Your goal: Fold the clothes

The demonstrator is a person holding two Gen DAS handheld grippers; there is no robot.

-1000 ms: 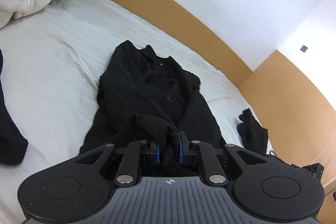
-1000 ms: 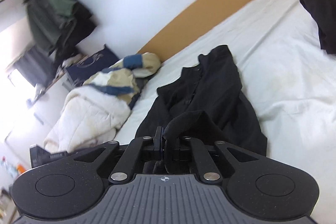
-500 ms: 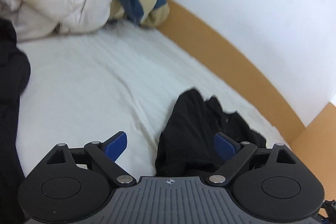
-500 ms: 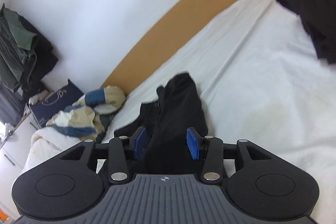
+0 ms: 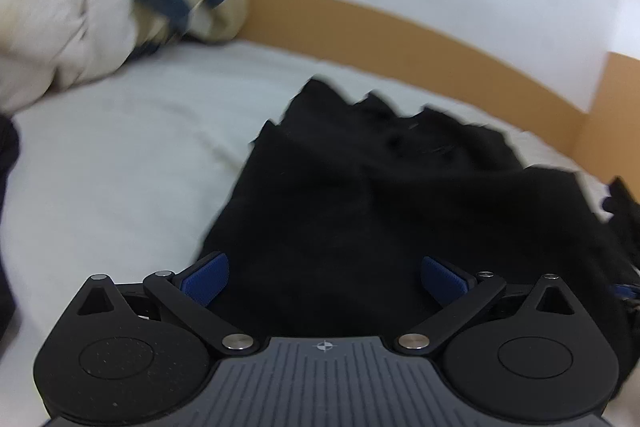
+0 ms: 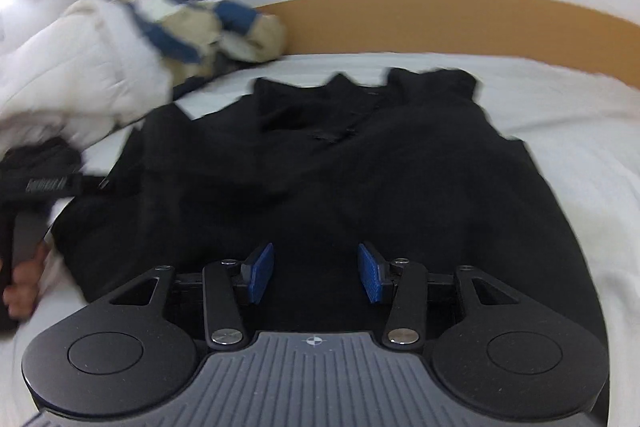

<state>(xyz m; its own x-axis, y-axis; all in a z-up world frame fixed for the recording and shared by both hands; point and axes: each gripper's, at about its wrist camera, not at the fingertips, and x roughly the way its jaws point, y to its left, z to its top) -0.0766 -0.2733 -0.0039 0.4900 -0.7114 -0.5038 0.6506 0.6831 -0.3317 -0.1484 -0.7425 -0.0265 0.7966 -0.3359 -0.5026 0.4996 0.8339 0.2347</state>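
A black buttoned coat [image 5: 380, 187] lies on the white bed sheet, collar toward the wooden headboard; it also shows in the right wrist view [image 6: 328, 167]. My left gripper [image 5: 325, 281] is open and empty, its blue pads spread wide just above the coat's near part. My right gripper [image 6: 316, 273] is open and empty too, low over the coat's near hem. The left gripper and the hand that holds it [image 6: 24, 279] show at the left edge of the right wrist view. Both views are blurred by motion.
A white quilt [image 6: 72, 67] and a beige-and-blue garment [image 6: 224, 31] are piled at the bed's head on the left. The wooden headboard [image 5: 400, 39] runs behind. Another dark garment [image 5: 624, 203] lies at the coat's right. White sheet [image 5: 120, 155] lies to the left.
Both grippers were shut on folds of the coat a second ago; they have let go, opened, and swung to face the coat from low over its near end.
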